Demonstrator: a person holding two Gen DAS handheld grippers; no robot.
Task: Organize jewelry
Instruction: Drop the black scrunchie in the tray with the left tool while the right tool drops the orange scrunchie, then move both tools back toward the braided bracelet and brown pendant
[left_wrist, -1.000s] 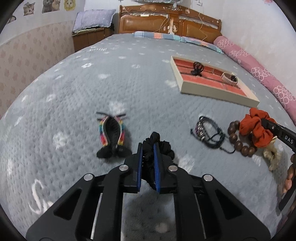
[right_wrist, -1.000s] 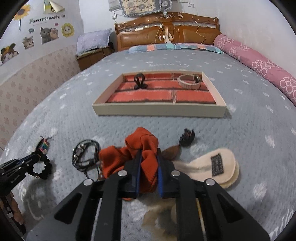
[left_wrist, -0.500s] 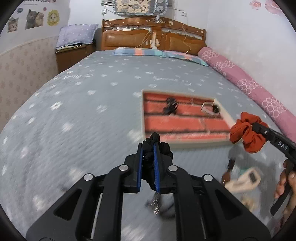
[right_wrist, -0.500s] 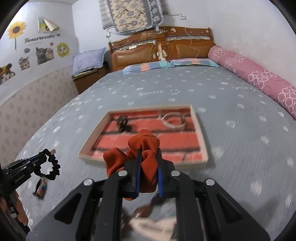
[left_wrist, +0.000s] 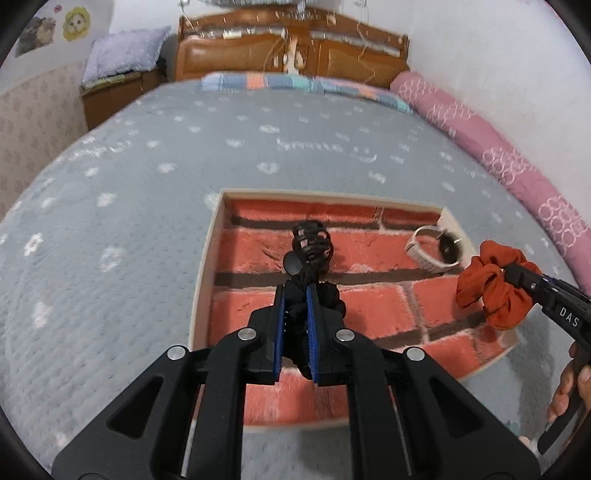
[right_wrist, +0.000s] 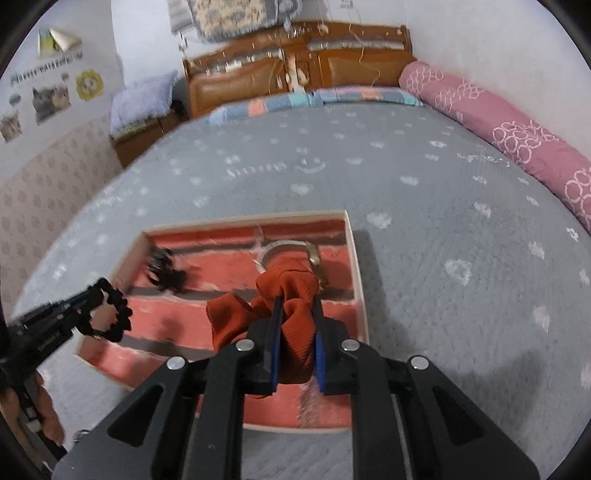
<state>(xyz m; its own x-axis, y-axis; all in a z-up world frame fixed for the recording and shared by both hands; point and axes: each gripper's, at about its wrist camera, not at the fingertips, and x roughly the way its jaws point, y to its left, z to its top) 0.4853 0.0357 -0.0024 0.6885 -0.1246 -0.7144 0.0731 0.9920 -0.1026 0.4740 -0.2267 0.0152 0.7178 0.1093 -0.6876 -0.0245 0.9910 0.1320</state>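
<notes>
between left tongs (left_wrist: 295, 295), black scrunchie (left_wrist: 328, 295)

Each matte-black claw (left_wrist: 295, 314) (right_wrist: 297, 332) has blue-lined fingers (left_wrist: 279, 328), silver screws, white "DAS" lettering; bare fingers grip handles.

Watch (right_wrist: 291, 251) half hidden behind orange scrunchie (right_wrist: 284, 291)

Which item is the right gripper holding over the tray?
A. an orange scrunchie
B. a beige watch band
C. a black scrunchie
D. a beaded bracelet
A: the right gripper has its jaws shut on the orange scrunchie above the brick-patterned tray; the black scrunchie is in the left gripper.
</notes>
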